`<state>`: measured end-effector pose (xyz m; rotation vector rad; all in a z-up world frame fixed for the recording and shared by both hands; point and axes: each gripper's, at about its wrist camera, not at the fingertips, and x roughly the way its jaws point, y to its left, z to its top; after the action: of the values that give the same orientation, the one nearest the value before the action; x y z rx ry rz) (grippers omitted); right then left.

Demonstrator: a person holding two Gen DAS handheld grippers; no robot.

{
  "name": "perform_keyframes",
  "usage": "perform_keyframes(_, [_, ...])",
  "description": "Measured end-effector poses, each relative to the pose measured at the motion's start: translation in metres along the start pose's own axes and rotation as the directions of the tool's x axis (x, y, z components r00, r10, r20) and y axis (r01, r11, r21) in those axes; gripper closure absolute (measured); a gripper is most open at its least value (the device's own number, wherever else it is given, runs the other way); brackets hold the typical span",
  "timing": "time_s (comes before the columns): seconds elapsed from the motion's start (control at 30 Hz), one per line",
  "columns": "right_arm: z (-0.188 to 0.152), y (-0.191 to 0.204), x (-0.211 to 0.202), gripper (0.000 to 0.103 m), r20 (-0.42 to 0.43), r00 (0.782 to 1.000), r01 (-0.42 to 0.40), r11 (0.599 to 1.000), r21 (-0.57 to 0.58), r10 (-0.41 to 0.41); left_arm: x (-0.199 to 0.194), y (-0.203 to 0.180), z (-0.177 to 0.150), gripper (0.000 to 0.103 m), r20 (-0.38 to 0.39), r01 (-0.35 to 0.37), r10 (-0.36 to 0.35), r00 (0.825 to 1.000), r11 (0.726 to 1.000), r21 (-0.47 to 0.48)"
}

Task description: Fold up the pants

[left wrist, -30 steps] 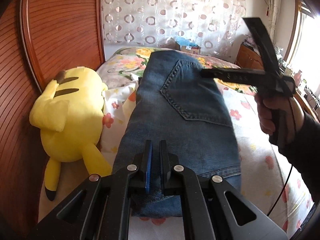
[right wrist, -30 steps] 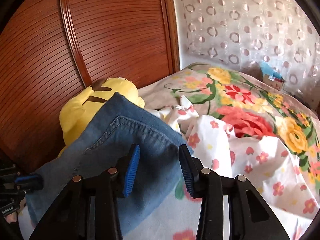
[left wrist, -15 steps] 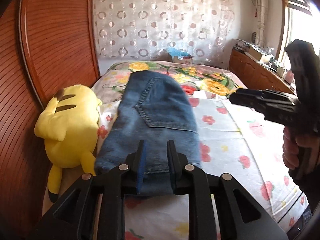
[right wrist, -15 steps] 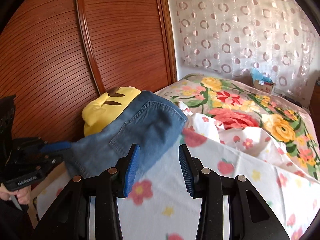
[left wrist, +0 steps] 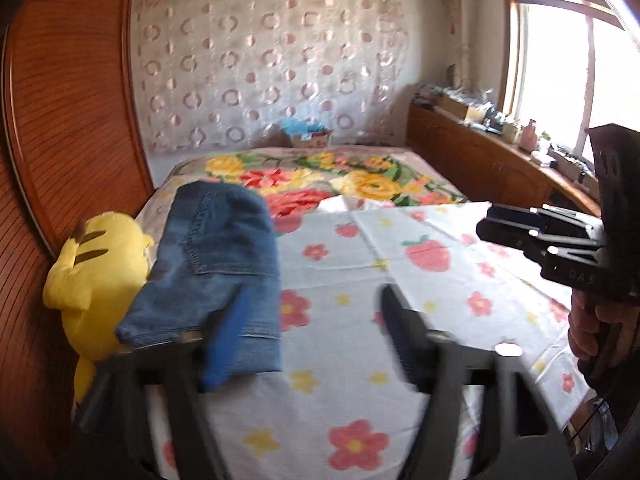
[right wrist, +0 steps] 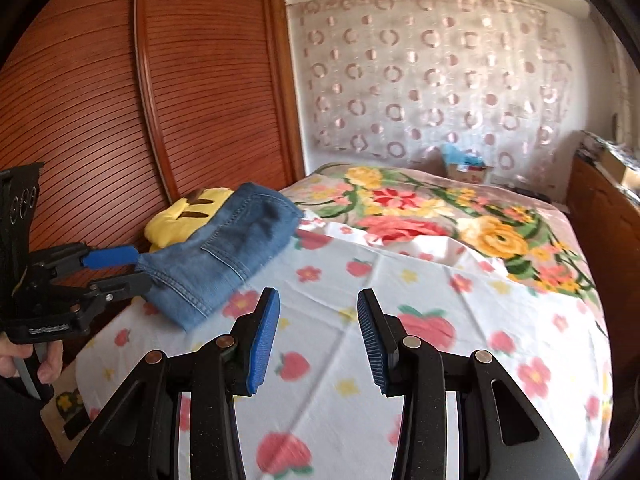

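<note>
Your left gripper (left wrist: 312, 332) blurs as its jaws open, one finger masking part of the jeans (left wrist: 216, 264). Those jeans hide much of the yellow plush toy (right wrist: 188, 216). Sideboard clutter (left wrist: 472, 108) stays unreadable.

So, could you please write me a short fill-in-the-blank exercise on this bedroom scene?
1. The folded jeans lie beside a ____ plush toy.
2. The left tongs are opening, with ____ fabric beside their pads.
3. The right tongs hold ____.
4. The white sheet is printed with flowers and ____.

Missing: yellow; denim; nothing; strawberries
</note>
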<state>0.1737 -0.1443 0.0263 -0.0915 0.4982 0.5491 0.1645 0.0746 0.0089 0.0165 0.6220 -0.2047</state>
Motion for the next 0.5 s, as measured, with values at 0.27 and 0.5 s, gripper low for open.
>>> perform_keyframes(0.27, [-0.022, -0.003, -0.056, 0.054, 0.047, 0.995, 0.082, 0.995, 0.059, -0.084, -0.024, -0.043, -0.003, 0.024, 0.058, 0.01, -0.013, 0.998, 0.999, 0.049])
perform_keyframes(0.5, [-0.036, 0.003, -0.1, 0.042, 0.113, 0.978, 0.163, 0.981, 0.107, -0.175, -0.045, -0.07, -0.009, 0.024, 0.105, -0.026, 0.022, 0.994, 0.999, 0.044])
